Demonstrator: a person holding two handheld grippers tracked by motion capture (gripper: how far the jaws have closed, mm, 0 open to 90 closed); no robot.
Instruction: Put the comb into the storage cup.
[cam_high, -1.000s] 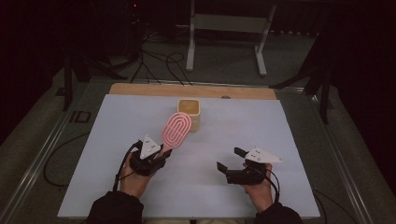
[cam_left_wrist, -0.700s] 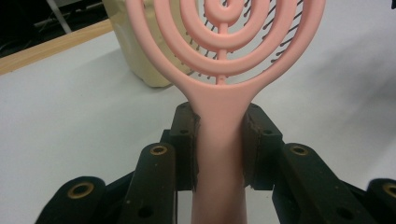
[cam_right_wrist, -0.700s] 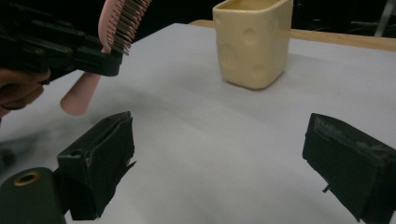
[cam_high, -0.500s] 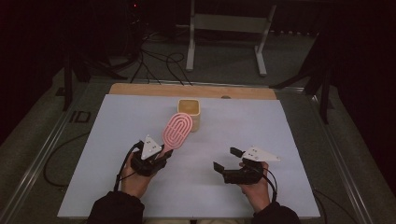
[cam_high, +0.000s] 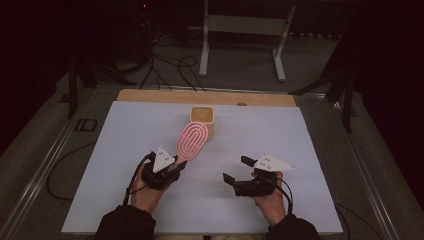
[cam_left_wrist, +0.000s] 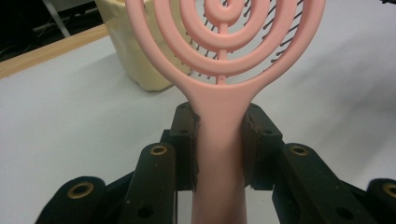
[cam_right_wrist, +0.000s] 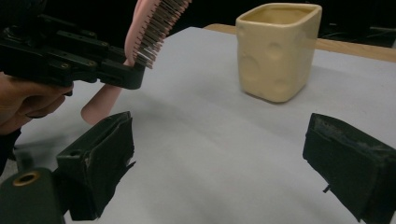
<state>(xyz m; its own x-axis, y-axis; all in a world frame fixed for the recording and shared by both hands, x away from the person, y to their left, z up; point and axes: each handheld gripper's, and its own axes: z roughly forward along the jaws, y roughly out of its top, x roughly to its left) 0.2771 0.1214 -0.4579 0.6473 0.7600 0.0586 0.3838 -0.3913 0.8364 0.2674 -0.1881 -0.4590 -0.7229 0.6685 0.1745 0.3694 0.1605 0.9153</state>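
Your left gripper (cam_high: 172, 167) clamps the handle of the pink hairbrush (cam_high: 191, 140), its head lifted at the centre of the high view, just below the cream cup (cam_high: 203, 119). Over the last second that hand barely moved, while your right gripper (cam_high: 239, 170) slid down toward the lower right of the frame, jaws spread wide and empty. That clears the way, so I judge the brush is about to go head-up into the cup, with the grip looking firm enough
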